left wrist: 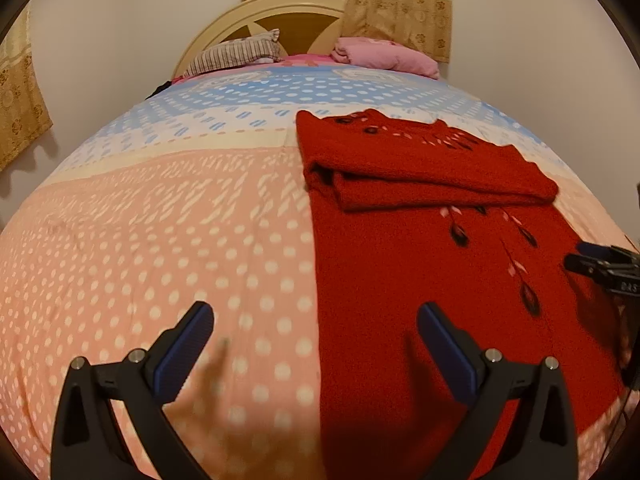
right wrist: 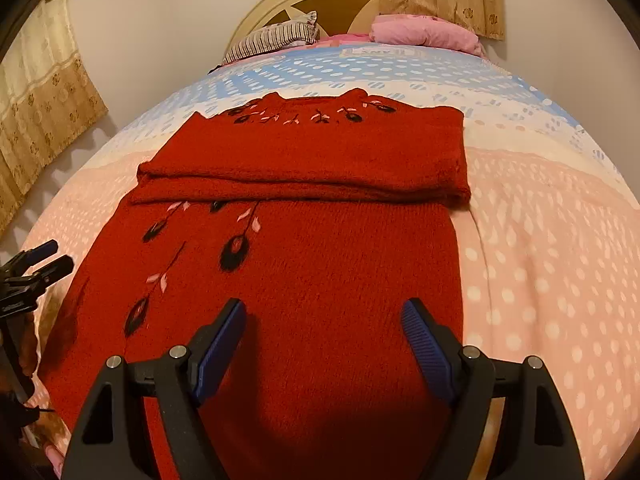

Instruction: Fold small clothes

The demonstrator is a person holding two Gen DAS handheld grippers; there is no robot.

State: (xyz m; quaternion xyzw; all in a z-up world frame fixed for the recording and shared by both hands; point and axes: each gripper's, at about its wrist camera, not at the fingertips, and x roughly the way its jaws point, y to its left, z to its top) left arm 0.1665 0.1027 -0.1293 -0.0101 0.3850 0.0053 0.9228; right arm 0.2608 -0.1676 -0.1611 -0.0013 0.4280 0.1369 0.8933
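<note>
Red knit sweater (right wrist: 304, 264) lies flat on the bed (right wrist: 552, 280), collar end toward the headboard (left wrist: 256, 16), hem end toward both cameras. Both sleeves are folded across the chest, forming a thick band (right wrist: 300, 176) w/ two stacked layers visible at its near edge. Black-and-pink leaf embroidery runs along the neckline and diagonally down the front, on the garment's left half in the right wrist view. Left gripper (left wrist: 314, 320): jaws spread wide, nothing between them; hovers over the hem end, one blue pad (left wrist: 188, 344) above the pink dotted bedspread, the other above red knit just inside the sweater's side edge. Right gripper (right wrist: 323, 316): jaws likewise apart and holding nothing, both blue pads above the lower body of the sweater, approx. centred across its width. Each gripper appears at the frame edge of the opposite view; whether either touches the fabric cannot be told. Background: striped pillow (left wrist: 236, 54) and folded pink blanket (left wrist: 388, 54) sit at the head of the bed, apart from the sweater; gold patterned curtain (left wrist: 396, 4) hangs behind the headboard, w/ another at far left. Bedspread is pink w/ white dots near the cameras, blue-and-white toward the pillows.
</note>
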